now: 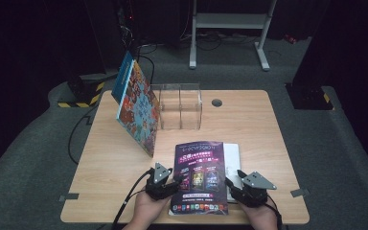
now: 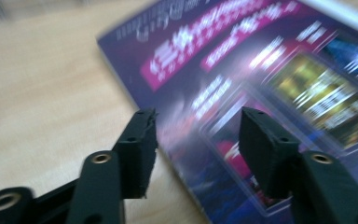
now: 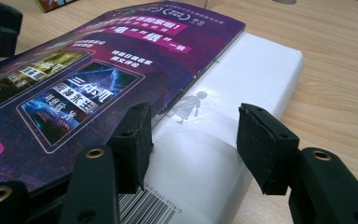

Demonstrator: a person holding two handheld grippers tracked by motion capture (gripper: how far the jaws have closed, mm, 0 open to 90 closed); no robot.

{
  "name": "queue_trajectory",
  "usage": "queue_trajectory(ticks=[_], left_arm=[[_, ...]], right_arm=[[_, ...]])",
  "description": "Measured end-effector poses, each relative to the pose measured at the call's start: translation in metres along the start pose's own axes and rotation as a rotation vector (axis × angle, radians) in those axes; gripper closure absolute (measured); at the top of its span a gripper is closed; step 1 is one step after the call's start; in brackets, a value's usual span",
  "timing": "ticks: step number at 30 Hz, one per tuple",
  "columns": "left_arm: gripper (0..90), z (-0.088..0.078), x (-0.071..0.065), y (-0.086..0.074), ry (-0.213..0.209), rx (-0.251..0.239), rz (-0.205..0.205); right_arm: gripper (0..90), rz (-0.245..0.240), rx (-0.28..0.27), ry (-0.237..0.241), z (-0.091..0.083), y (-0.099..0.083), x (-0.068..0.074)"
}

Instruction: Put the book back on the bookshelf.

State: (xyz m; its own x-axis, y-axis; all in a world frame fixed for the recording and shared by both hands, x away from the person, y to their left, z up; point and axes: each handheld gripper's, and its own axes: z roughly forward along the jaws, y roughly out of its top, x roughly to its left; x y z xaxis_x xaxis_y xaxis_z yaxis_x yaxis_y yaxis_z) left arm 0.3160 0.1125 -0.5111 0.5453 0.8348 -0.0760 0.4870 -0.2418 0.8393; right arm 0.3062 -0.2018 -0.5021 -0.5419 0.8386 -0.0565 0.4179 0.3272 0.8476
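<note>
We have a purple magazine [image 1: 200, 177] lying flat at the near edge of the worktop [image 1: 110, 167], overlapping a white book [image 3: 223, 154] that shows along its right side. Our left claw [image 1: 175, 181] sits at the magazine's left edge and our right claw [image 1: 230, 184] at the right, over the seam where the purple cover meets the white one. In the left gripper view the jaws stand apart with the magazine's edge between them, no pad pressing on it; in the right gripper view the jaws are likewise released, straddling the edge of the magazine and the white cover beneath. The step in hand looks like taking hold of the magazine from both sides. To do it well, we would judge it best to slide one jaw of each claw just under the thin cover edge, so we pinch the magazine alone and not the book under it, then clench both together and lift level so the limp pages do not sag or tear. The colourful book [image 1: 136, 103] leaning against the clear box [image 1: 179, 108] stands well apart, behind.
</note>
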Motion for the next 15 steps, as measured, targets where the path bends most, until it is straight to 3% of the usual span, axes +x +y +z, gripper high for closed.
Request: queue_trajectory(ticks=[2, 3, 11, 15], left_arm=[[47.4, 0.003, -0.003, 0.001, -0.006, 0.012, 0.007], [47.3, 0.005, -0.004, 0.0, -0.002, 0.03, 0.03], [57.9, 0.009, -0.01, -0.002, -0.015, 0.024, 0.036], [62.7, 0.009, -0.013, -0.004, -0.008, 0.017, 0.067]], right_arm=[[45.3, 0.005, -0.002, -0.001, -0.001, -0.001, -0.001], [45.4, 0.006, -0.002, -0.001, -0.001, -0.001, -0.002], [46.0, 0.017, -0.012, -0.001, -0.002, -0.002, -0.005], [45.9, 0.02, -0.006, -0.004, -0.001, -0.002, -0.004]])
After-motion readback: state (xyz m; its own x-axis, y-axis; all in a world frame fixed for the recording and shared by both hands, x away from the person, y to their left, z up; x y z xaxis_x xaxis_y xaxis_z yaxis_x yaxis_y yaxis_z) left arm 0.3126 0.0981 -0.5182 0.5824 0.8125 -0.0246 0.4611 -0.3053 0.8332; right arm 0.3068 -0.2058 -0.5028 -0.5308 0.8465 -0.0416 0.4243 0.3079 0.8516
